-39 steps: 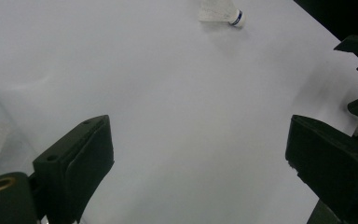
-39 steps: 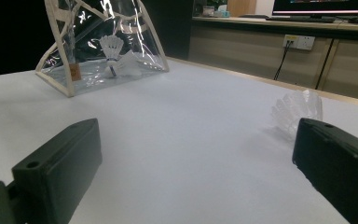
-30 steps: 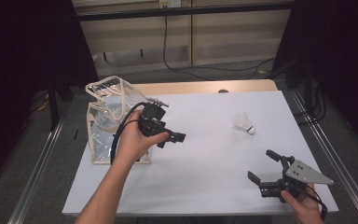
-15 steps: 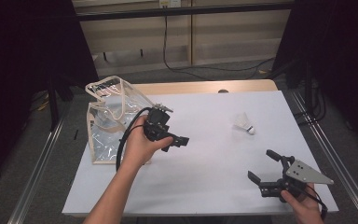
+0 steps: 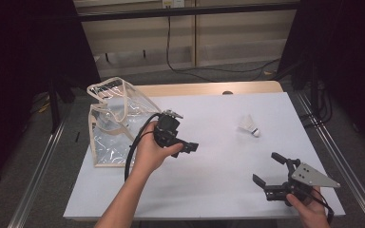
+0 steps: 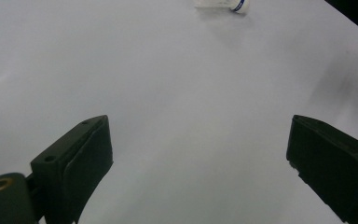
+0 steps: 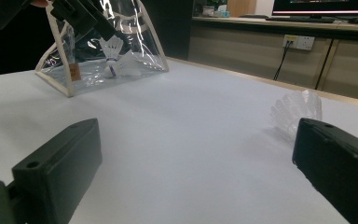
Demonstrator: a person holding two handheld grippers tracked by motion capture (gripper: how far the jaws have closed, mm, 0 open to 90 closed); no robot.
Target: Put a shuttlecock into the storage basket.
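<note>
- The right gripper (image 5: 272, 176) sits nearest the person, at about 5 o'clock on the white table (image 5: 218, 199); its jaws stand wide apart with nothing between them.
- In the right gripper view the loose shuttlecock (image 7: 296, 112) lies just beyond the jaw on that view's right side, apart from it and not yet between the jaws.
- The left gripper (image 5: 183, 145) is held above mid-table, toward 9 o'clock from the centre, jaws spread and empty; in the left gripper view the shuttlecock (image 6: 221, 4) lies far ahead at 12 o'clock.
- The shuttlecock (image 5: 248, 126) rests on its side at about 2 o'clock from the table's centre, well apart from both grippers.
- Its long axis runs roughly from 10 o'clock to 4 o'clock: the skirt faces 10, the cork tip with its dark band points toward 4, the person's right.
- Handling, as I judge it: very light, likely to roll or skid if nudged; the skirt looks thin and would crush or spring under a hard squeeze. The cork end is the firm part, so the safest hold is across the cork or the narrow neck just behind it, jaws closing square to the long axis.
- Farthest, at 10 o'clock, the clear bag (image 5: 116, 126) stands open, with other shuttlecocks (image 7: 114, 60) inside it.
</note>
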